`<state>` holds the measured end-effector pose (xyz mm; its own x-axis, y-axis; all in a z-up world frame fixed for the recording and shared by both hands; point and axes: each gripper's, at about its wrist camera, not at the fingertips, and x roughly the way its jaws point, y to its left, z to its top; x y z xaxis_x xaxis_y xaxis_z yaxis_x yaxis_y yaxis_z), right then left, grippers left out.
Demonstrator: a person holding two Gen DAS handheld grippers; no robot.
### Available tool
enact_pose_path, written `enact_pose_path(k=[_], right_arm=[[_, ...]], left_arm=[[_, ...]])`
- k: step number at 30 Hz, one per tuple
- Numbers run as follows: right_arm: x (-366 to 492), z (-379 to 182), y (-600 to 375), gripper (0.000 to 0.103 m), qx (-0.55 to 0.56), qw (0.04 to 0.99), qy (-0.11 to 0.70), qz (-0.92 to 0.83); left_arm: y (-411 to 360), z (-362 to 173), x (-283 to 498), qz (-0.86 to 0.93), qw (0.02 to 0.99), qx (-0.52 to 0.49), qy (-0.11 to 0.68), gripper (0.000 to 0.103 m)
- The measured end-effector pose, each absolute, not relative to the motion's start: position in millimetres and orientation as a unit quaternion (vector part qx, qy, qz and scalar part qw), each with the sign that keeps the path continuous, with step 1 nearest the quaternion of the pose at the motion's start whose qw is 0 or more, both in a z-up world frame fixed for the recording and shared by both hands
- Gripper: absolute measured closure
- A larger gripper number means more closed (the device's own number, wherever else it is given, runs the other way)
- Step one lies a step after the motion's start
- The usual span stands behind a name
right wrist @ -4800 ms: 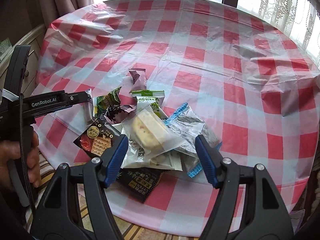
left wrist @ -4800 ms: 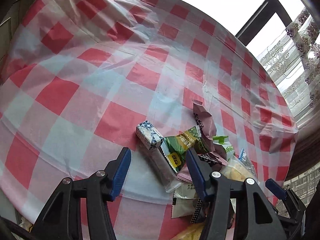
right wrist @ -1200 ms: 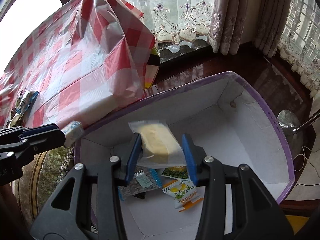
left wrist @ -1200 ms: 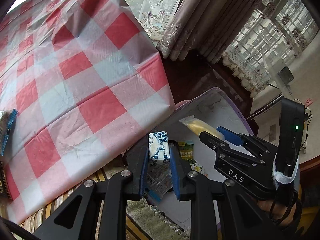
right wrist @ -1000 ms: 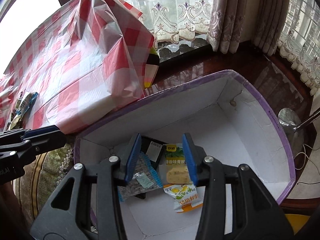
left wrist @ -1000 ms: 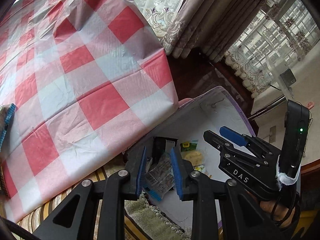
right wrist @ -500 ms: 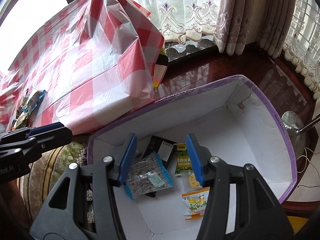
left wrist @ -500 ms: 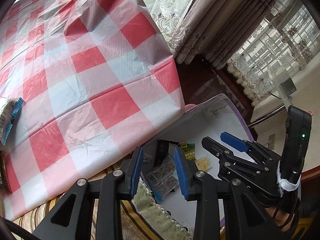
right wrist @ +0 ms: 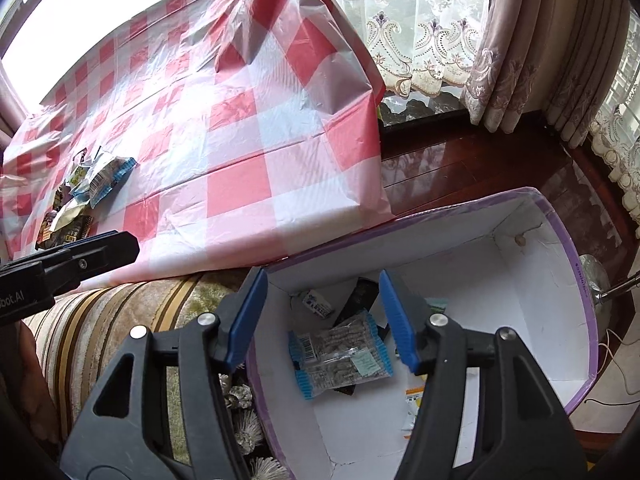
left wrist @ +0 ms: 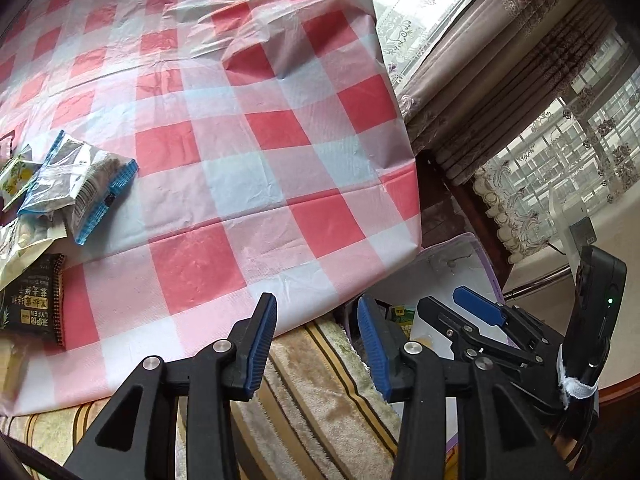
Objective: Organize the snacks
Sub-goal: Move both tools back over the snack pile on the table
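Jaws of both grippers are opening, and nothing sits between either pair. Left gripper (left wrist: 316,344) hangs over the edge of the red-checked tablecloth (left wrist: 256,128) and a striped cushion (left wrist: 320,408), blue pads moderately apart. Right gripper (right wrist: 324,316) is parted over the white box (right wrist: 568,256) with its purple rim. Directly beneath the right jaws, inside the box, lies a clear blue-edged snack packet (right wrist: 340,356); a small white packet (right wrist: 316,304) and a black packet (right wrist: 360,292) lie just beyond it. Remaining snacks (left wrist: 44,200) lie heaped on the cloth, well off to the left of the left jaws.
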<state>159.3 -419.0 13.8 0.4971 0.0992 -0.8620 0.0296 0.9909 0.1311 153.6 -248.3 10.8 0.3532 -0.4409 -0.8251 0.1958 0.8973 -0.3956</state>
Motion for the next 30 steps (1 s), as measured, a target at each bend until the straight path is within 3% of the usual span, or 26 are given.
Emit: enact_pose_path(k=[30], right_arm=[[214.2,36.7,-252.9,0.031,-0.051,0.865,0.472,0.166]], left_arm=[[-64.5,19.5,106.1,-0.045,0.843,-0.253,0.473,0.058]])
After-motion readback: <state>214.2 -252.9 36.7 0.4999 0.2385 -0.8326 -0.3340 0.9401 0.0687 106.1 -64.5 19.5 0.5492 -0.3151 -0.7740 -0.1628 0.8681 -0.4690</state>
